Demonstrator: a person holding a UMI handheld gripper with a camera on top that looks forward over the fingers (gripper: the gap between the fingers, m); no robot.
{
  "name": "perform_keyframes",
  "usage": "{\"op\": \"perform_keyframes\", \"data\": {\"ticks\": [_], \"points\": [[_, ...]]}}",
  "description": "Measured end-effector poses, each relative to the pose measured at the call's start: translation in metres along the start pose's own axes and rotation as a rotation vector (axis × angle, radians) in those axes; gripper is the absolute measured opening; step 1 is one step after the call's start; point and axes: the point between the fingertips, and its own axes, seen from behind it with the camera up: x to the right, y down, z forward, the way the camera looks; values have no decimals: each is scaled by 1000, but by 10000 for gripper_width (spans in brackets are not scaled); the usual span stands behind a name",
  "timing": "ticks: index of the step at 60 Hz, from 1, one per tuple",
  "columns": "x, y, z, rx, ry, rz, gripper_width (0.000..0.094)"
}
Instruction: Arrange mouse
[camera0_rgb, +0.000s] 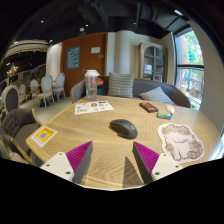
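A dark grey computer mouse (124, 128) lies on the round wooden table (100, 155), just ahead of my fingers and a little right of their midline. A cat-shaped mouse mat (181, 140) with a grey-and-white cat picture lies on the table to the right of the mouse, beyond my right finger. My gripper (113, 160) is open and empty, with bare table between the magenta pads; it stands a short way back from the mouse.
On the table's far side are a paper sheet (93, 107), a white cup (91, 84), a dark case (148, 106), and a small green-and-white object (165, 116). A yellow-and-white card (43, 136) lies at the left. Chairs (45, 90) stand beyond the table.
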Motion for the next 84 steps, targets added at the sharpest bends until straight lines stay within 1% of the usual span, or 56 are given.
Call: {"op": "perform_keyframes", "data": {"ticks": [6,8,16,24,28,33,37,39,43,45,48,49,50,54,55,56,58,60,67,70,74,78,79,83,84], "points": [[24,1,22,-29,39,16,841],[35,-4,39,-33,34,25,841],[57,-14,72,-68,38,26,839],[67,-30,116,-97,38,-2,846],[66,-41,137,-102,18,-10,820],[69,-47,166,-126,10,20,753],[68,-39,183,-186,-9,73,627],[71,-48,189,-161,-2,89,592],[74,-51,194,-177,13,108,538],[74,-53,195,-169,16,98,508],[69,-56,195,-162,-4,59,464],[68,-61,194,-150,-18,45,390],[67,-69,194,-114,-11,44,389],[66,-62,184,-154,-27,62,386],[64,-63,181,-151,-42,70,385],[63,-64,178,-126,-50,62,386],[68,-68,172,-115,-57,67,387],[81,-75,162,-98,-38,60,386],[147,-130,97,59,65,10,386],[184,-137,72,86,127,5,384],[222,-124,49,57,208,-35,382],[271,-80,28,-11,297,-36,381],[277,-72,35,-41,316,-37,382],[295,-32,42,-120,332,-49,382],[298,-15,40,-134,336,-38,383]]}}
